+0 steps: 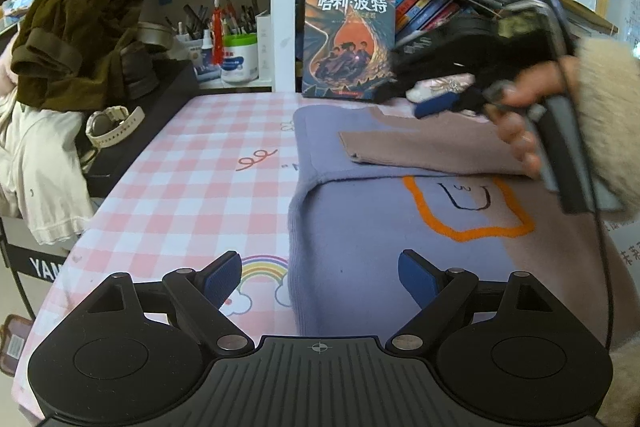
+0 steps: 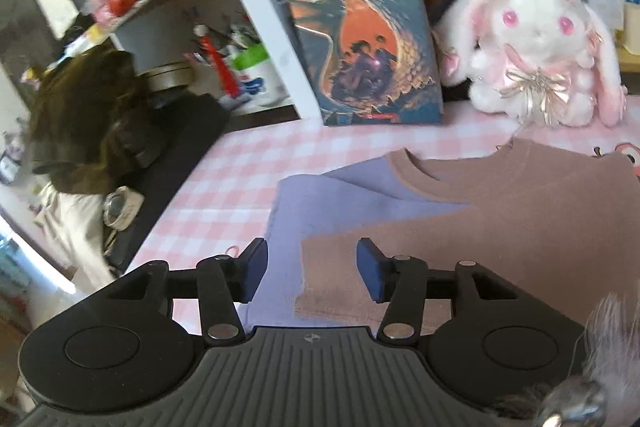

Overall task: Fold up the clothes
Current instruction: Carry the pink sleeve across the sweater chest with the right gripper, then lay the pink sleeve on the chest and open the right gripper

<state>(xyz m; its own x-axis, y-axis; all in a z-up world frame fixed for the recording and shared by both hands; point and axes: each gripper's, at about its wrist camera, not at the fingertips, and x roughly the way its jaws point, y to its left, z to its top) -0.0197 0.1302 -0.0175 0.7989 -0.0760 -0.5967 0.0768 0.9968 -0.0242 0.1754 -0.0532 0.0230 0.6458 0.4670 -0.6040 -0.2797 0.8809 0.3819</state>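
A lavender and dusty-pink sweater [image 1: 384, 211] with an orange outline print lies on the pink checked tablecloth [image 1: 192, 163]. Its pink sleeve [image 1: 432, 147] is folded across the body. My left gripper [image 1: 320, 279] is open and empty, low over the sweater's near left edge. My right gripper [image 2: 310, 271] is open and empty, just above the end of the folded pink sleeve [image 2: 460, 247], over the lavender part [image 2: 360, 199]. In the left wrist view the right gripper [image 1: 440, 105] hovers over the sweater's far side, held by a hand.
A Harry Potter book [image 1: 348, 39] leans against the shelf at the table's back. A white plush rabbit [image 2: 532, 47] sits to its right. A dark green garment [image 1: 76, 43], white clothes [image 1: 44, 163] and a watch [image 1: 112, 125] lie at the left.
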